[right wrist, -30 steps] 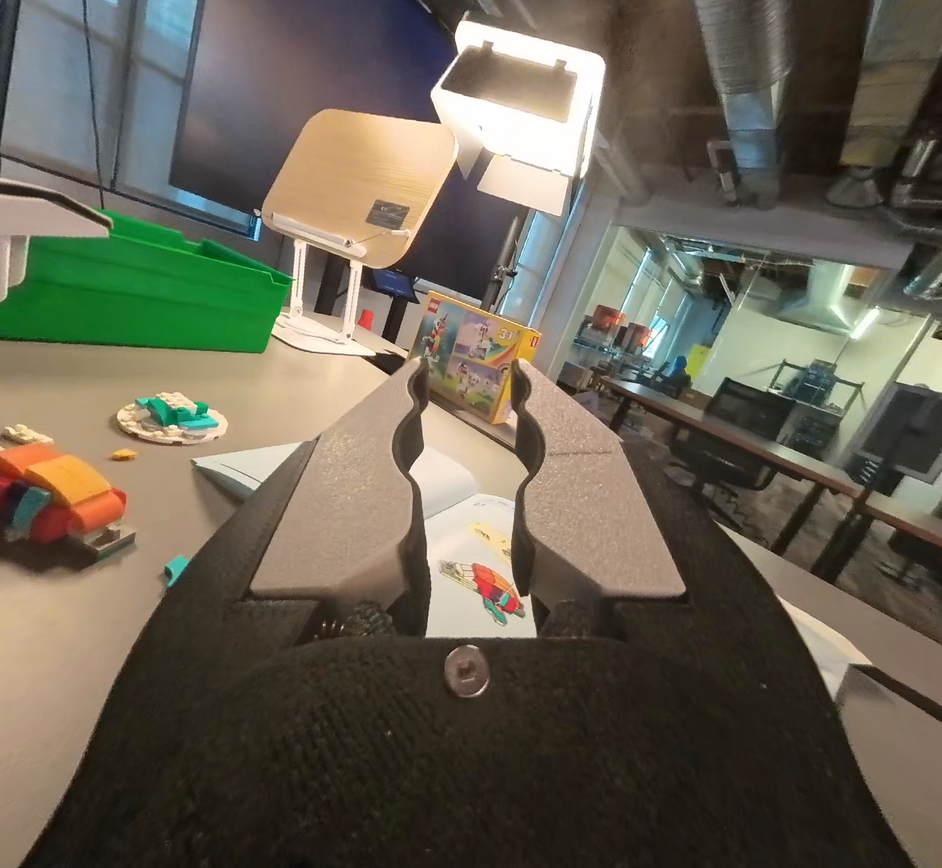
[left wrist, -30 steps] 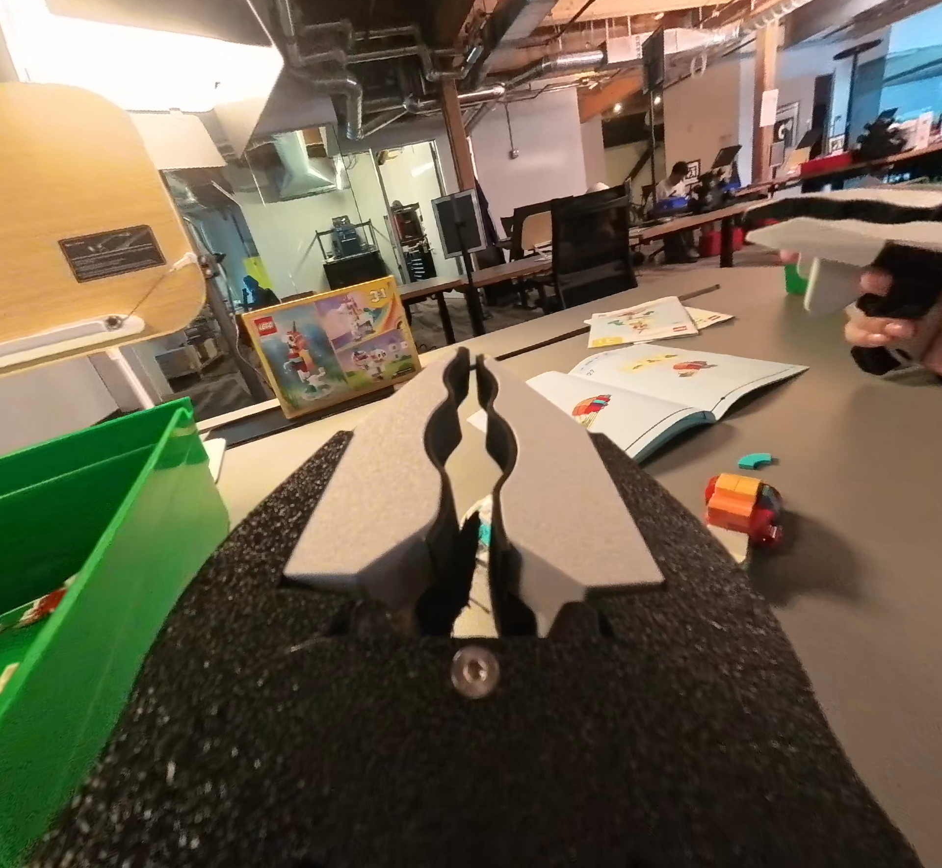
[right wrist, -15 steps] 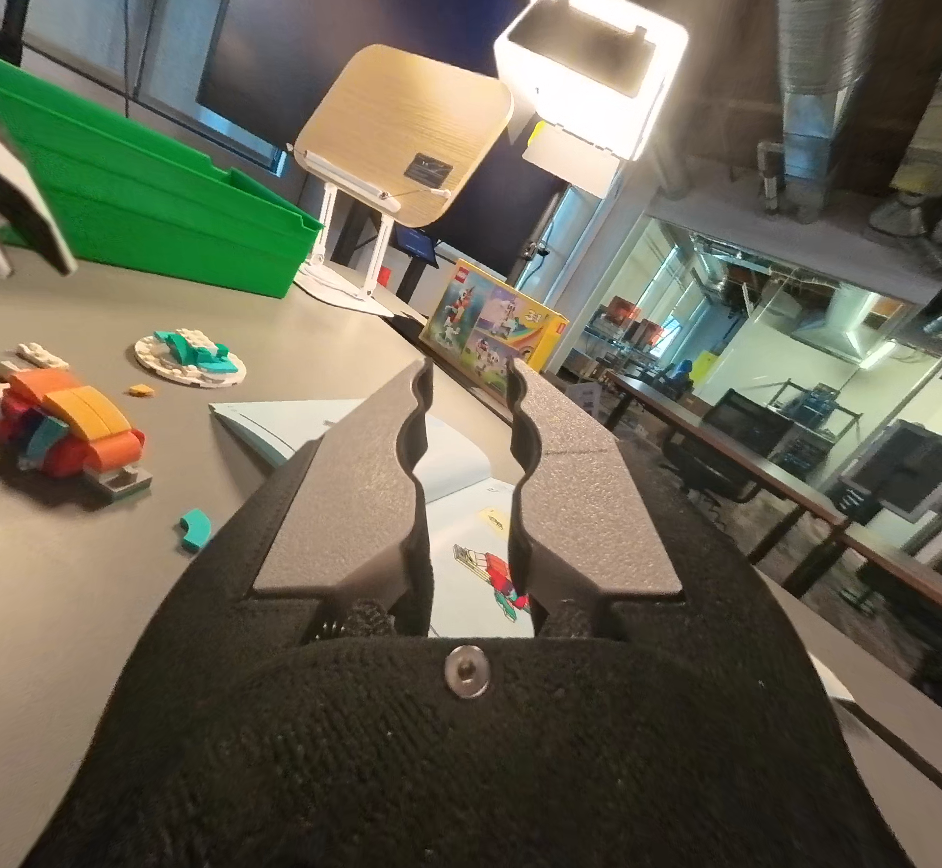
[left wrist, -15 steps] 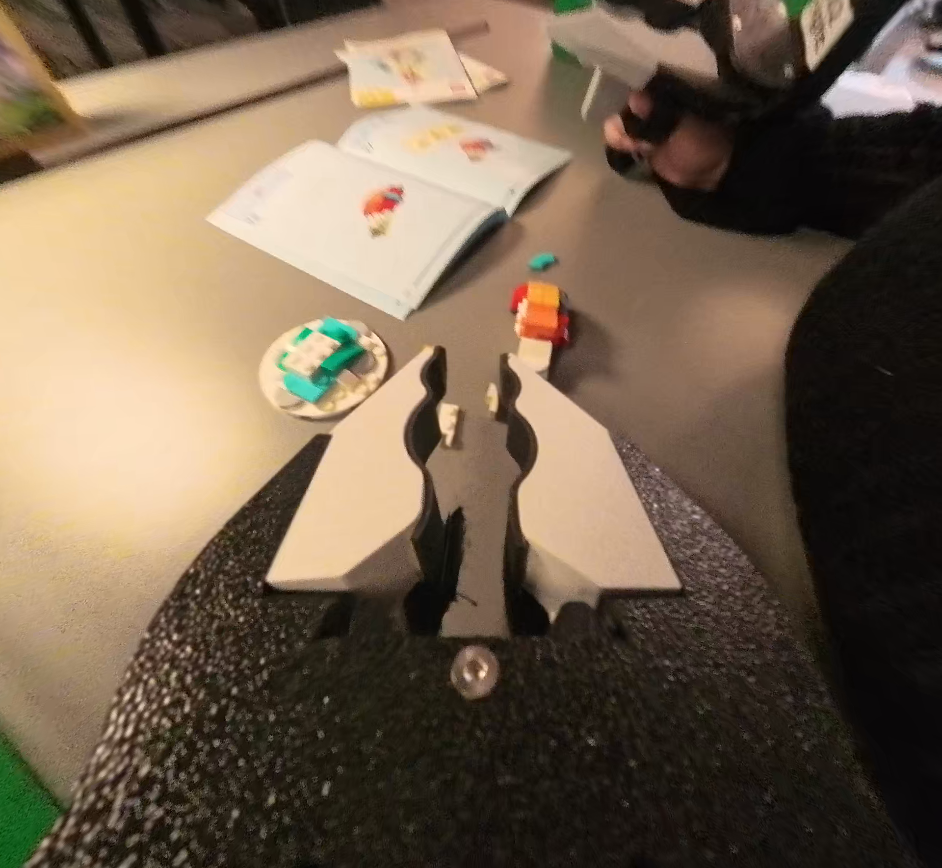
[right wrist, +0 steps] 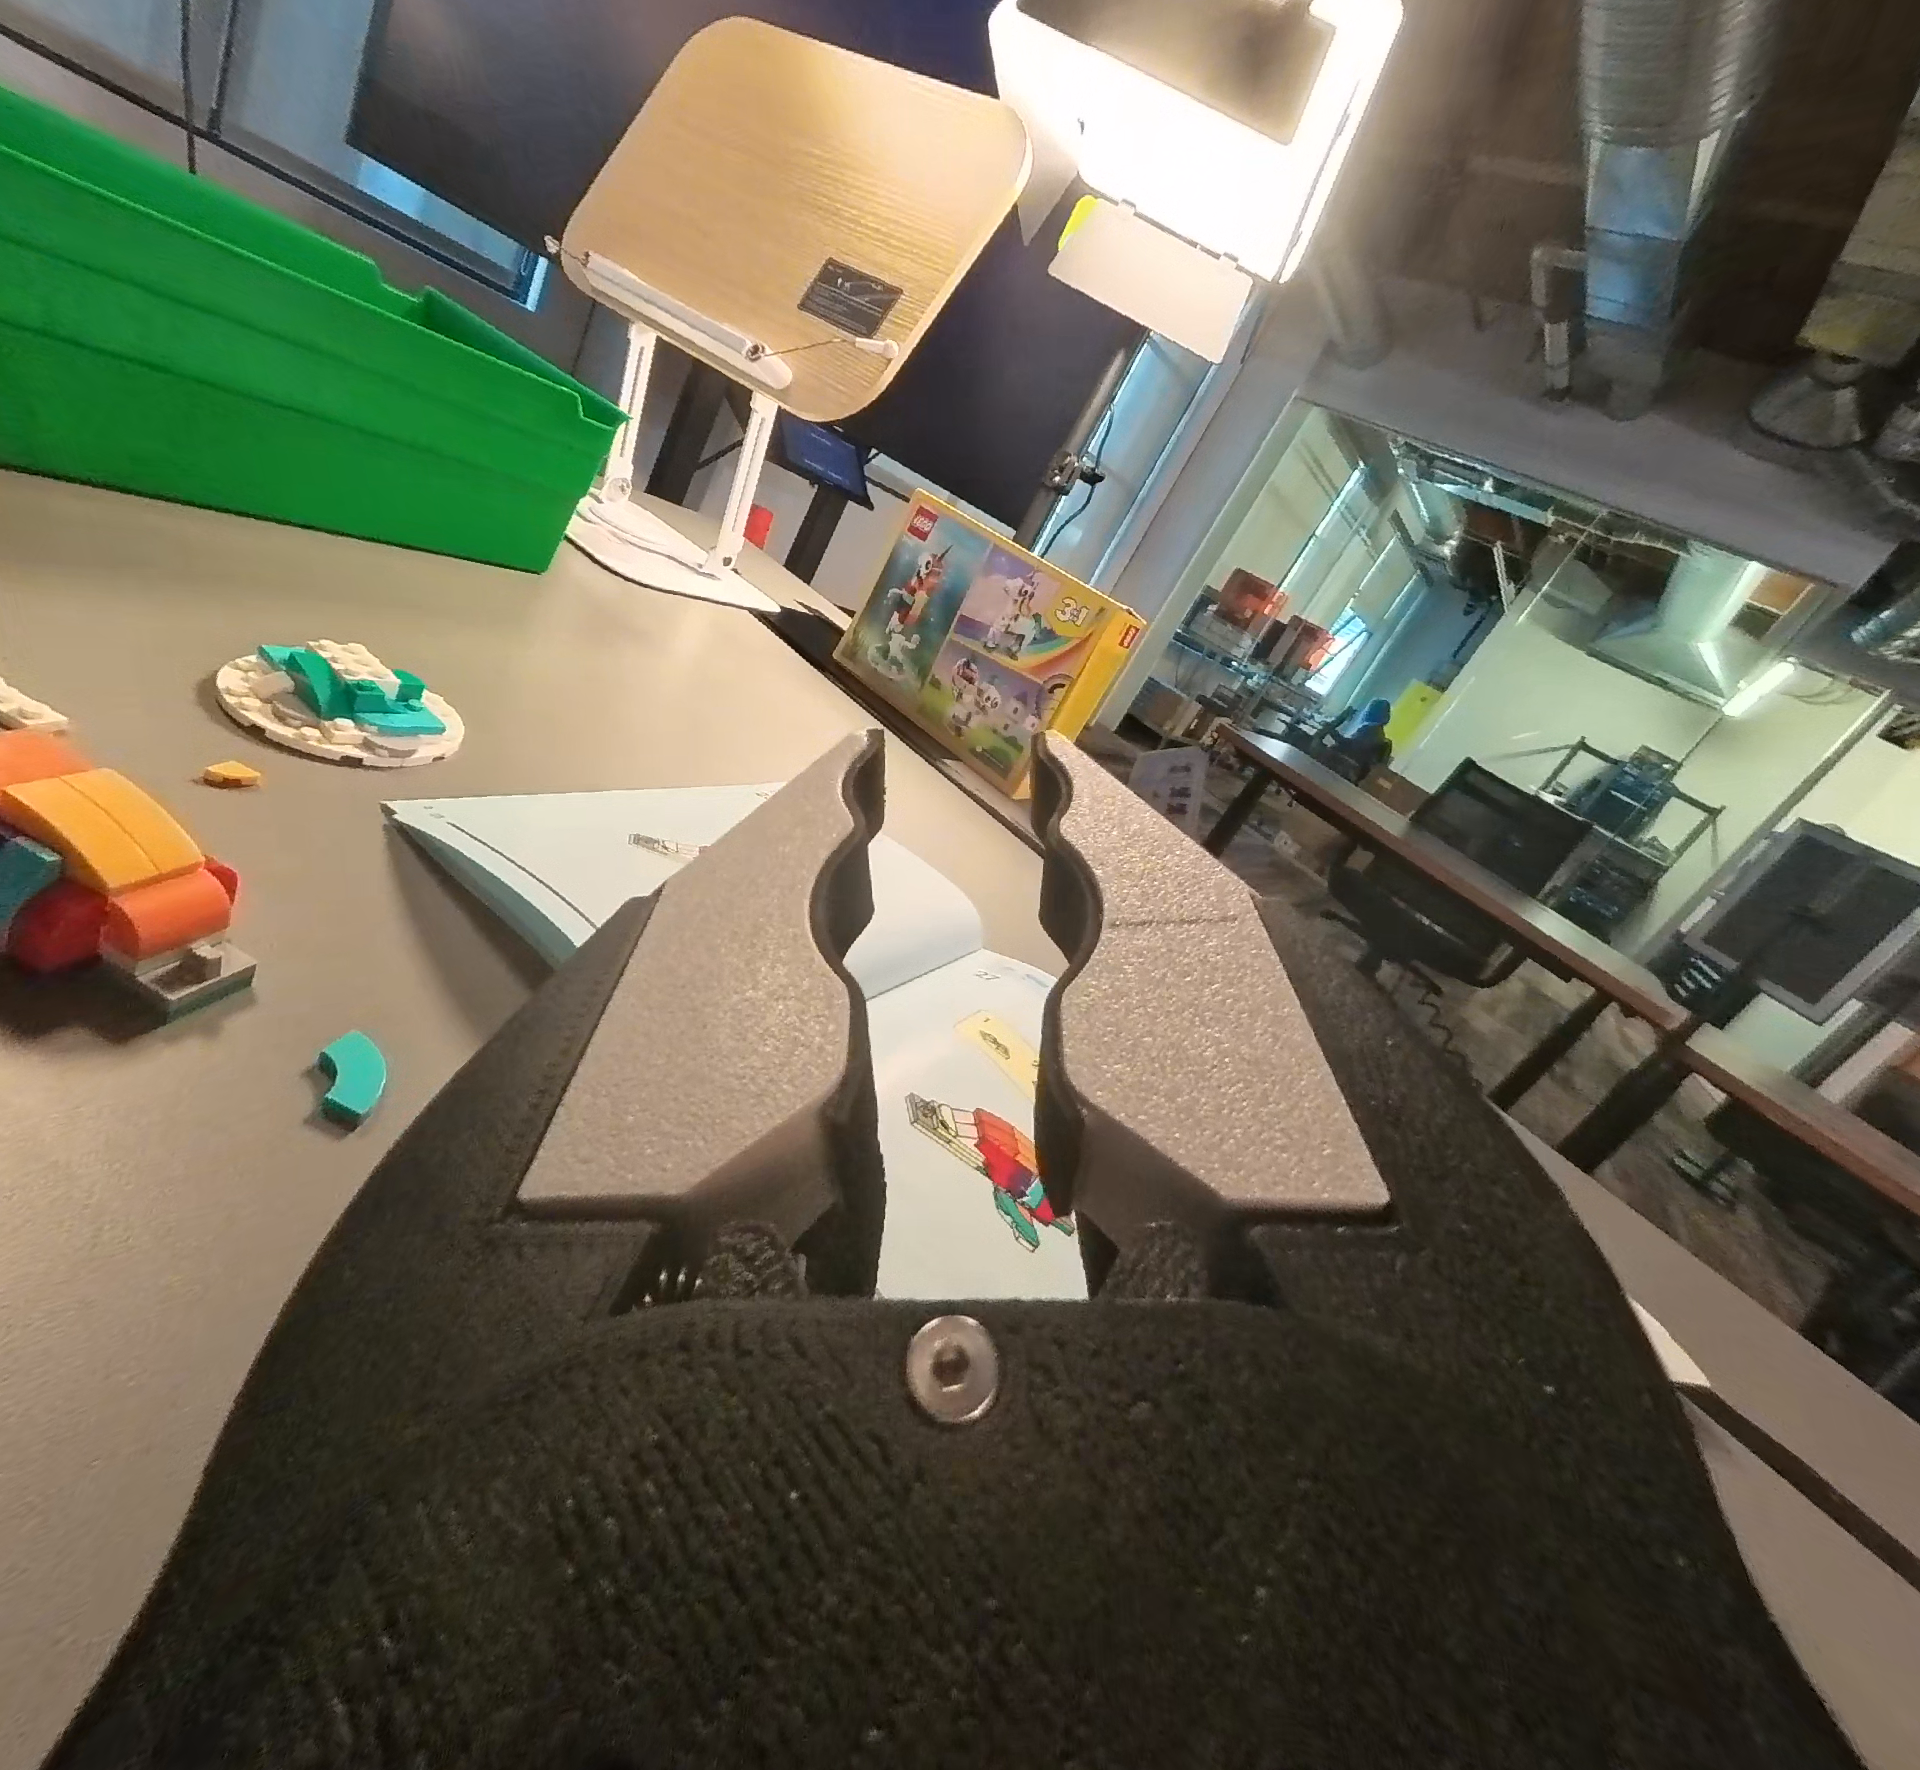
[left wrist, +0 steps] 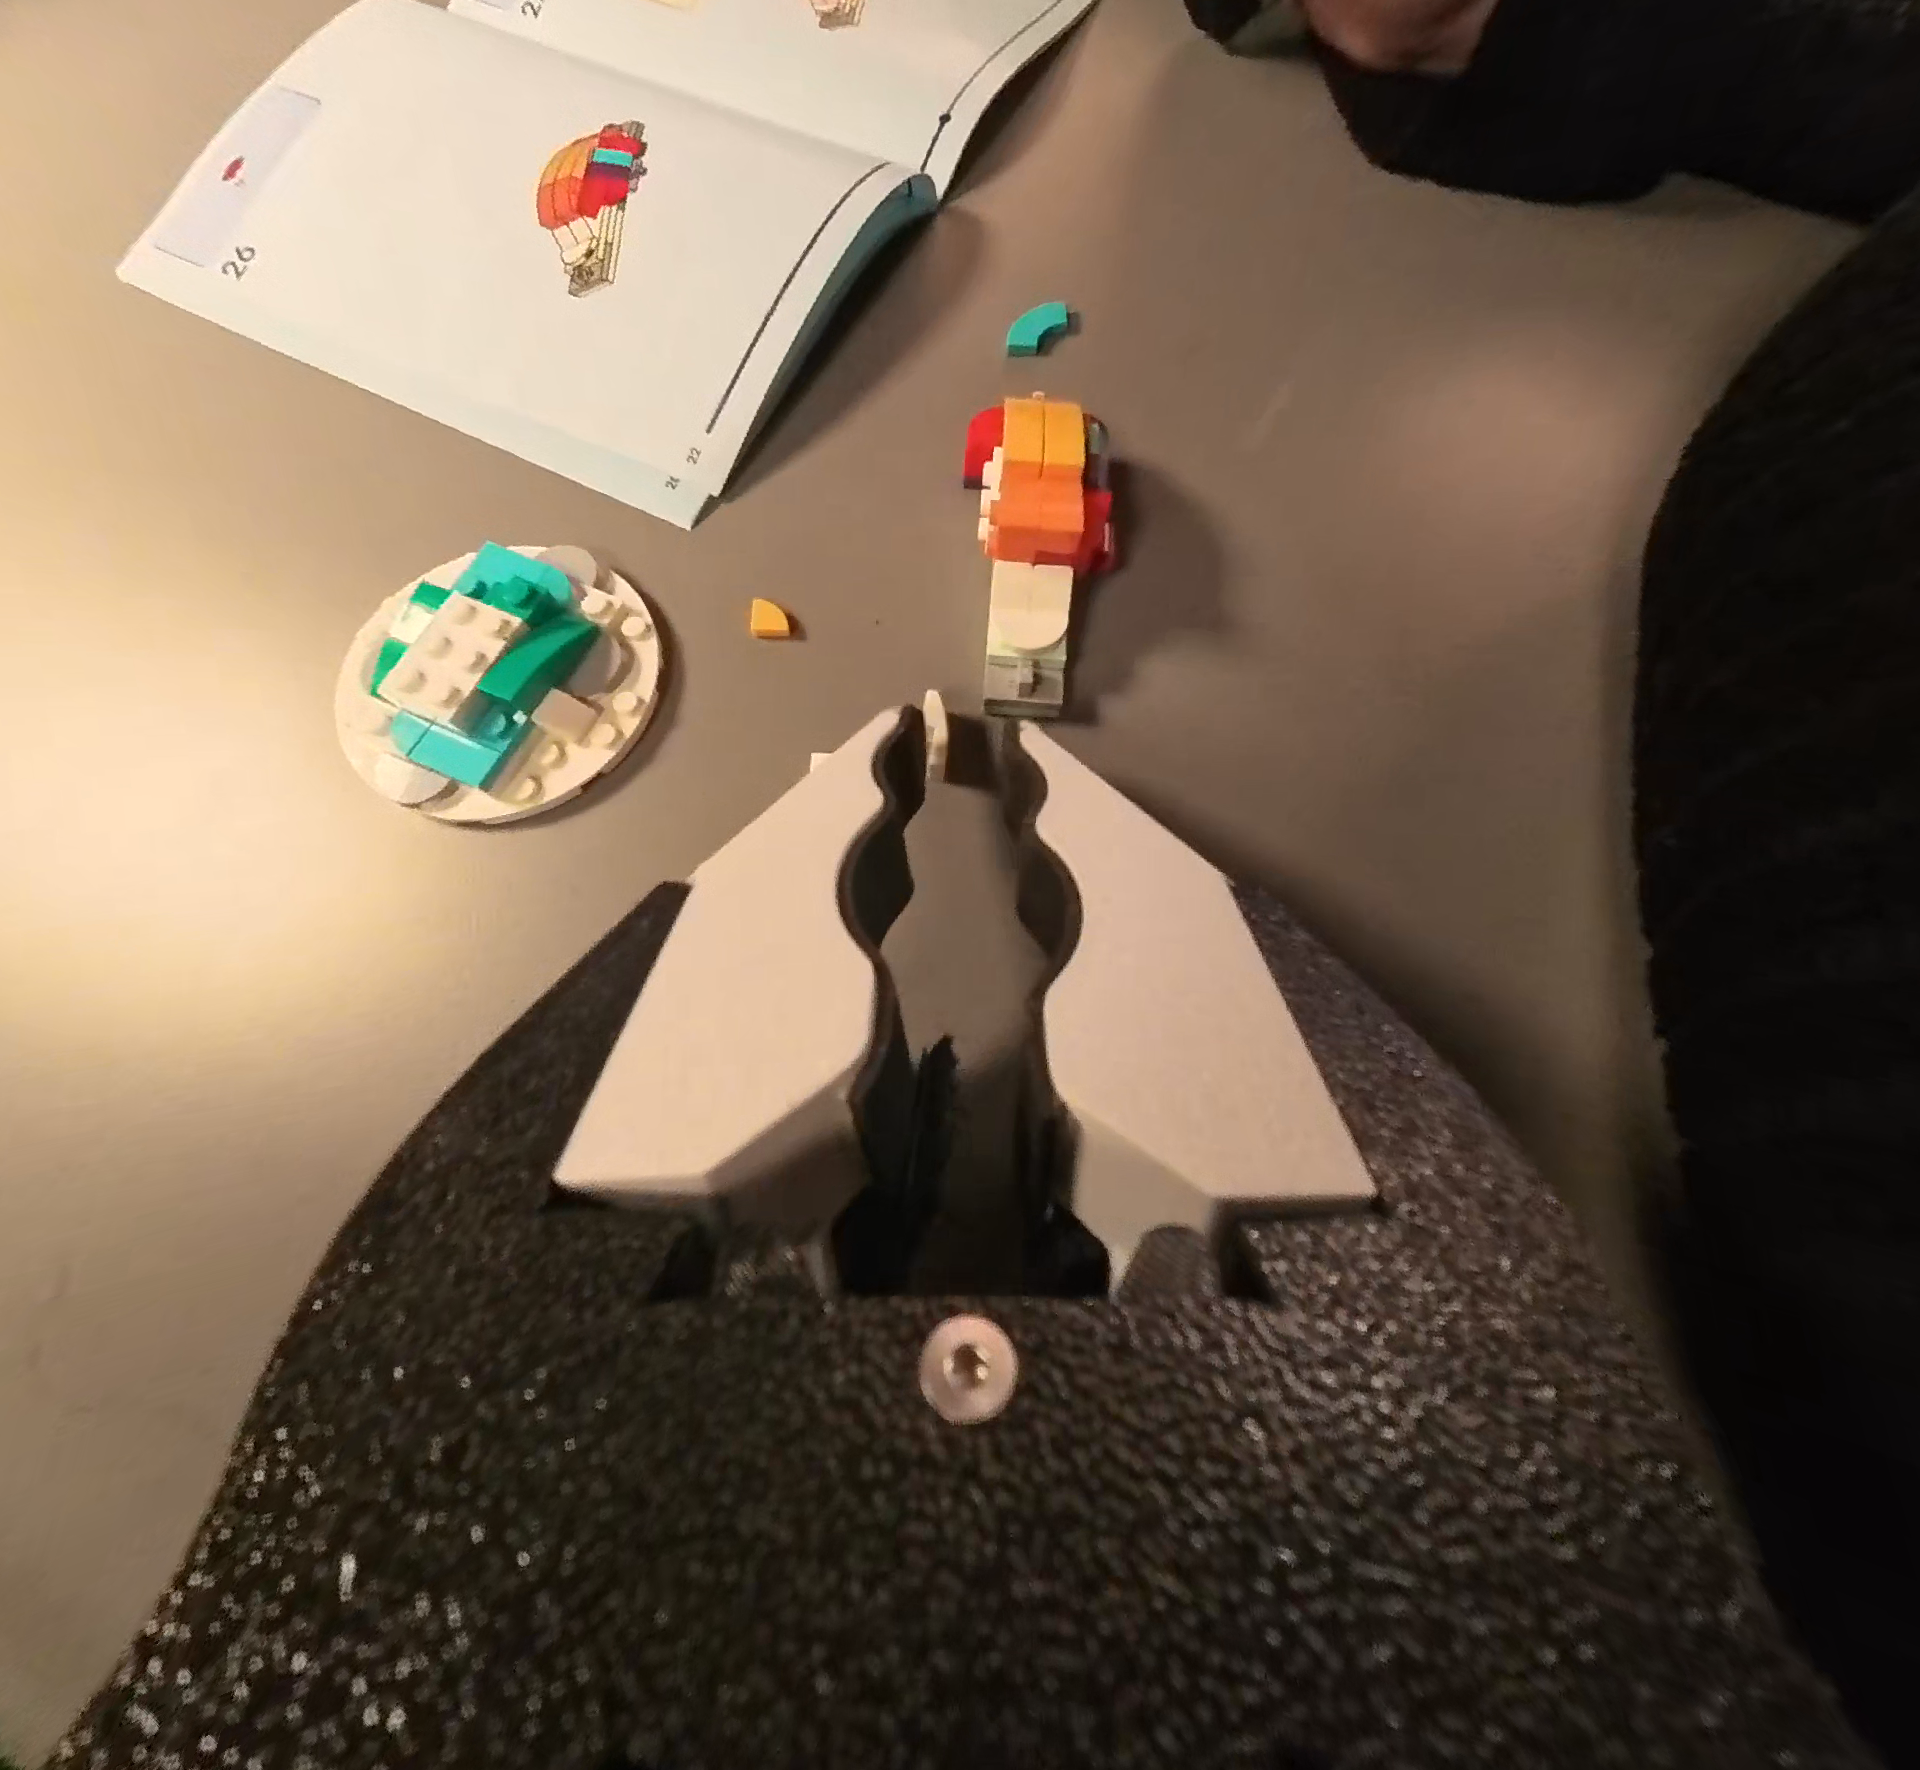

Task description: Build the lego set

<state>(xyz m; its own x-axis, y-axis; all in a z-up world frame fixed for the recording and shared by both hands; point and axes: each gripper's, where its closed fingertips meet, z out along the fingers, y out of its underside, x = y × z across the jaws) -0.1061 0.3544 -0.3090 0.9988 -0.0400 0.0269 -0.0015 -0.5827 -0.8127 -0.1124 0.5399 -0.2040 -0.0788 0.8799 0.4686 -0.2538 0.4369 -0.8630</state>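
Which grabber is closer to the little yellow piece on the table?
Left. The left gripper hangs just short of the yellow piece, a bit to its right. The right gripper is farther off, over the open booklet.

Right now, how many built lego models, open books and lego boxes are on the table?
Built models: 2, the round white model and the orange model
open book: 1
box: 1
Total: 4
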